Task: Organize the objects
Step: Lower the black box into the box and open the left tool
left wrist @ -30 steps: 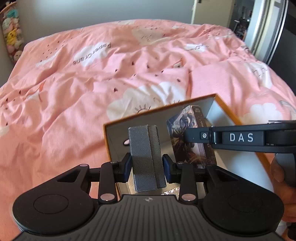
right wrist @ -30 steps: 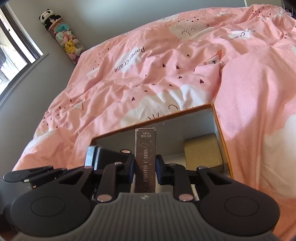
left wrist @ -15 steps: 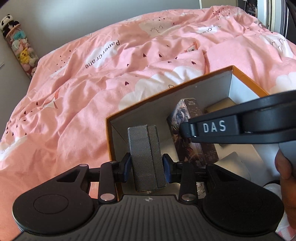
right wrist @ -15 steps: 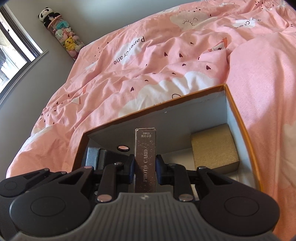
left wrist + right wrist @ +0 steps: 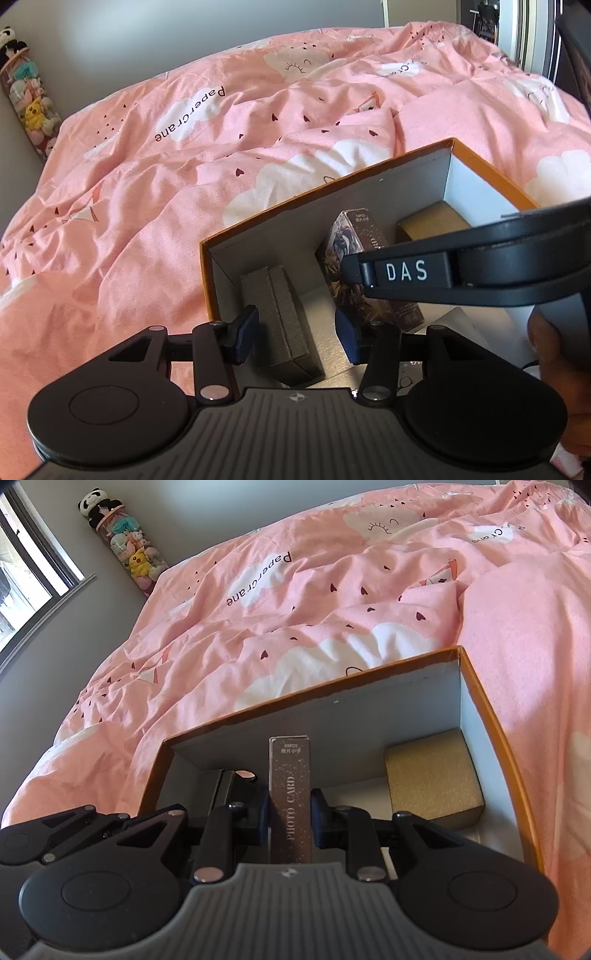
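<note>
Pink cotton duvet (image 5: 332,602), printed with white clouds and small dark hearts, covers the whole bed. On it sits an open cardboard box (image 5: 491,716) with an orange rim and pale grey inner walls. A gold glittery block (image 5: 432,775) lies in its far right corner. The left gripper (image 5: 297,330) has its blue-padded jaws spread wide, clear of the dark grey textured case (image 5: 280,317) lying between them in the box's left corner. The right gripper (image 5: 290,818) is clamped on a slim brown glittery pack lettered "PHOTO CARD" (image 5: 290,794), held upright over the middle of the box.
</note>
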`<state>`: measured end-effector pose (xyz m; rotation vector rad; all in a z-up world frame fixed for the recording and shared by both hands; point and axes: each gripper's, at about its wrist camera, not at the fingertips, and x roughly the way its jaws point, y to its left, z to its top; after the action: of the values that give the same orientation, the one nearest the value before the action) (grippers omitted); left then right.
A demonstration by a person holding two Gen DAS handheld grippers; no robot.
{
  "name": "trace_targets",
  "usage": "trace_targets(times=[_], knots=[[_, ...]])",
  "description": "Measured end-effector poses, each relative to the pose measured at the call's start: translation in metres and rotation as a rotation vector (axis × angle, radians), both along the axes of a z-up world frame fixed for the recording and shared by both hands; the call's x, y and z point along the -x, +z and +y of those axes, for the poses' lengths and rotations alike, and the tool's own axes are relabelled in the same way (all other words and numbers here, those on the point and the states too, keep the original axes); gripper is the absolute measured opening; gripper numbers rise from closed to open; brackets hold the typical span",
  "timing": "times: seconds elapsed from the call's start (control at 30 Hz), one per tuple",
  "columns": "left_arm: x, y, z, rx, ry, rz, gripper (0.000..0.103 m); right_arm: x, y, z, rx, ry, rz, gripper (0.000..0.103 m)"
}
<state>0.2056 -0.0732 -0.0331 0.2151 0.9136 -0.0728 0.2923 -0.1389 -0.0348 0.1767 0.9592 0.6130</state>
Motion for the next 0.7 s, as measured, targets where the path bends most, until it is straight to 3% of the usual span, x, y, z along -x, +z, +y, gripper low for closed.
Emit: trace_targets(times=[0.23, 0.43, 0.5, 0.7], knots=[[0.015, 0.028, 0.035, 0.21, 0.03, -0.098, 0.064, 0.0, 0.002, -0.002, -0.003, -0.023, 0.002, 0.024], [0.018, 0.044, 0.074, 0.408, 0.078, -0.097, 0.064, 0.001, 0.006, 0.003, 0.015, -0.037, -0.015, 0.024], [0.016, 0.045, 0.085, 0.442, 0.117, -0.087, 0.064, 0.001, 0.005, 0.006, 0.03, -0.04, -0.014, 0.024], [0.016, 0.035, 0.109, 0.516, 0.204, -0.059, 0.047, 0.002, -0.001, 0.017, 0.051, -0.042, -0.002, 0.024]])
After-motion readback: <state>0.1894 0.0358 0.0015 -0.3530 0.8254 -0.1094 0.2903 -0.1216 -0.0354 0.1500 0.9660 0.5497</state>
